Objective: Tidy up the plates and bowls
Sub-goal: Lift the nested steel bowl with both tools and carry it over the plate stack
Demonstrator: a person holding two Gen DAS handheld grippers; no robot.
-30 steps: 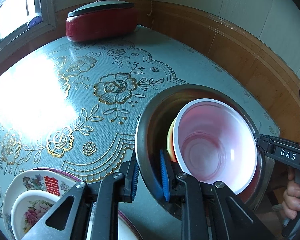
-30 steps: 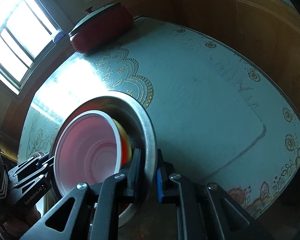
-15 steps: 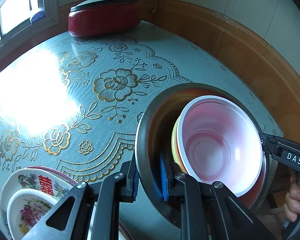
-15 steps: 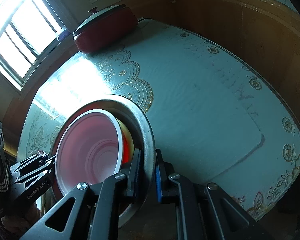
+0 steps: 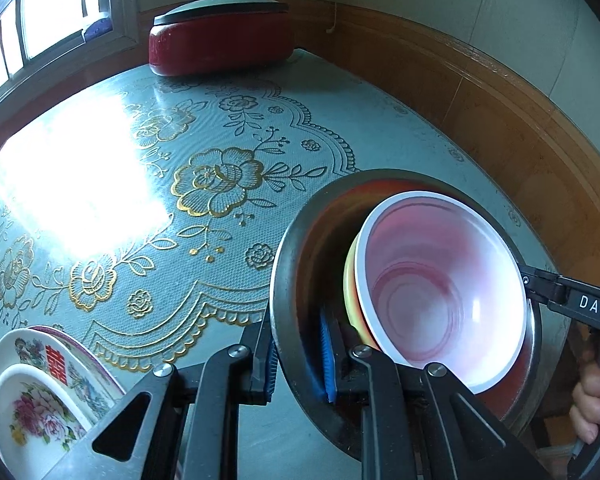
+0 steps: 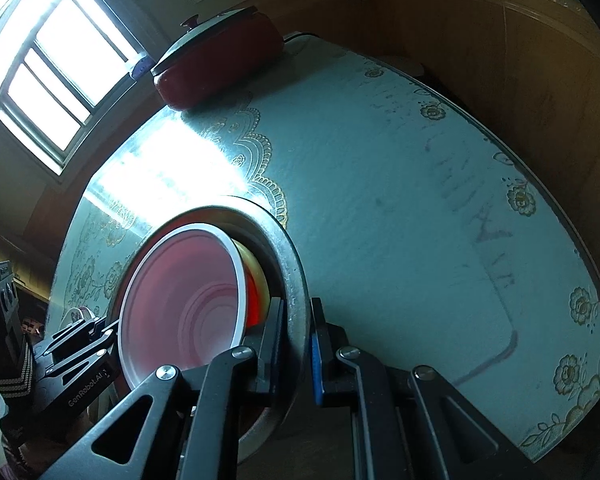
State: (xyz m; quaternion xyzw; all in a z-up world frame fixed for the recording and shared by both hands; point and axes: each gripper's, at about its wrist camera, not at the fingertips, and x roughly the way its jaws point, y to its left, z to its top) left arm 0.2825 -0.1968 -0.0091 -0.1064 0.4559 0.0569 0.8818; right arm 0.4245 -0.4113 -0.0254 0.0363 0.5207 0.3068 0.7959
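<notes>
A metal basin (image 5: 296, 264) is held above the table's near right part, clamped on opposite sides of its rim by both grippers. Inside it nests a pink bowl with a white rim (image 5: 440, 300), leaning on a yellow bowl (image 5: 350, 280) beneath it, both tipped toward the right gripper's side. The left gripper (image 5: 298, 360) is closed on the basin's rim at about 7 o'clock of the basin in its own view, one blue pad (image 5: 327, 360) inside the wall and one outside. The right gripper (image 6: 296, 344) pinches the opposite rim the same way; a person's hand (image 5: 592, 400) holds its handle. At 8 o'clock from the basin, a flowered plate (image 5: 40, 360) bears a smaller flowered bowl (image 5: 32, 416). The table (image 5: 260, 128) has a teal cloth patterned with gold roses. At its far edge, toward 11 o'clock, sits a red lidded pot (image 5: 220, 40) below a window (image 5: 40, 20).
</notes>
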